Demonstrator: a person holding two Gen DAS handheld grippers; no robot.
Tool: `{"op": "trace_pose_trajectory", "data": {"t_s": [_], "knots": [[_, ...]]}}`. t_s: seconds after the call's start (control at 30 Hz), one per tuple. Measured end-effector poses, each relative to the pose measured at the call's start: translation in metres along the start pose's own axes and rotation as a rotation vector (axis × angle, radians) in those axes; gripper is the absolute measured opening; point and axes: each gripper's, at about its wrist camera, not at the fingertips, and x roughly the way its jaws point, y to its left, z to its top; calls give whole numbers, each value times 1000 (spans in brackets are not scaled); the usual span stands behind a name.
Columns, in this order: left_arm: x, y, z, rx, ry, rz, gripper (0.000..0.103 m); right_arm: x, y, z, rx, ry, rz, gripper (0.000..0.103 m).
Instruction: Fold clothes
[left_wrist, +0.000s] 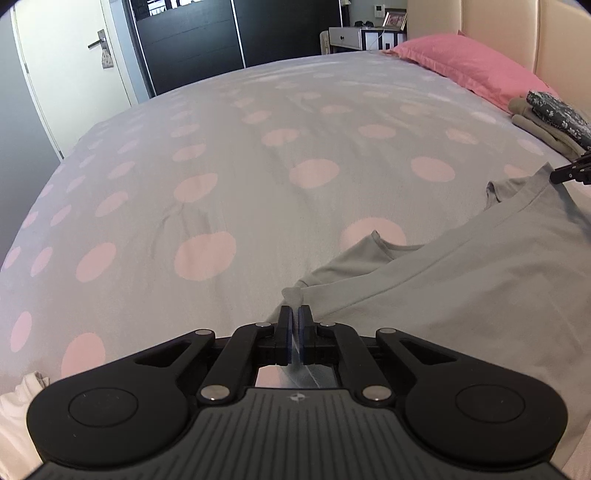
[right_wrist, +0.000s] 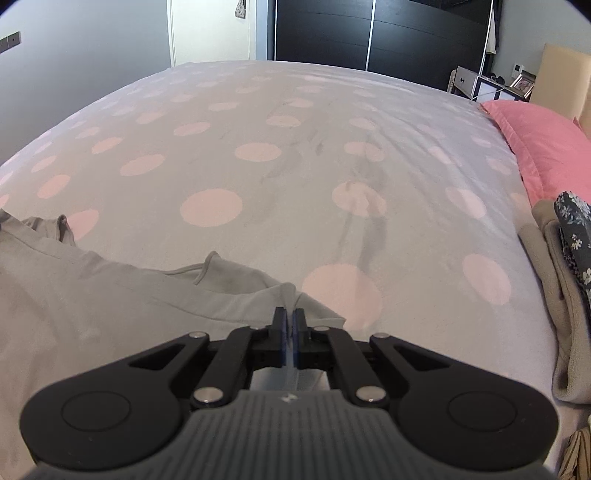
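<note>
Your left gripper (left_wrist: 294, 317) clenched on grey shirt (left_wrist: 461, 280) corner, right gripper (right_wrist: 289, 319) pinching another, shirt body cut off by frame, folded pile (right_wrist: 565, 280) half-hidden at bed (right_wrist: 258, 177) edge.

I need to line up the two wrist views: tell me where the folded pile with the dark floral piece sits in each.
Left wrist: folded pile at the right edge, upper part.
Right wrist: folded pile at the right edge, mid-height.
Shared landmark: pink pillow, just beyond the pile.

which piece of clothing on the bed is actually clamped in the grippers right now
The plain light grey t-shirt, spread flat: the left gripper and right gripper each pinch its edge. The folded beige garment and dark floral one lie stacked untouched by the pink pillow.
</note>
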Motion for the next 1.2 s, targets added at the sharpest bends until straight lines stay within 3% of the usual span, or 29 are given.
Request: {"op": "trace_pose_trajectory", "data": {"t_s": [0.23, 0.37, 0.63, 0.73, 0.83, 0.9, 0.97, 1.2], "knots": [[5, -8, 1, 15, 16, 17, 1, 1, -5, -3, 56, 31, 32, 6], [8, -6, 1, 12, 27, 16, 1, 7, -10, -5, 84, 46, 24, 23], [17, -2, -3, 6, 54, 14, 1, 19, -20, -8, 121, 63, 35, 26], [20, -2, -4, 6, 65, 13, 1, 23, -21, -6, 128, 60, 29, 32], [21, -1, -5, 5, 72, 13, 1, 29, -18, -6, 126, 70, 41, 30], [20, -1, -5, 5, 73, 12, 1, 30, -13, -6, 102, 69, 45, 4], [18, -1, -4, 6, 68, 10, 1, 25, -5, -5, 48, 45, 28, 4], [4, -1, 2, 10, 24, 15, 1, 4, -10, 1, 54, -22, -8, 3]]}}
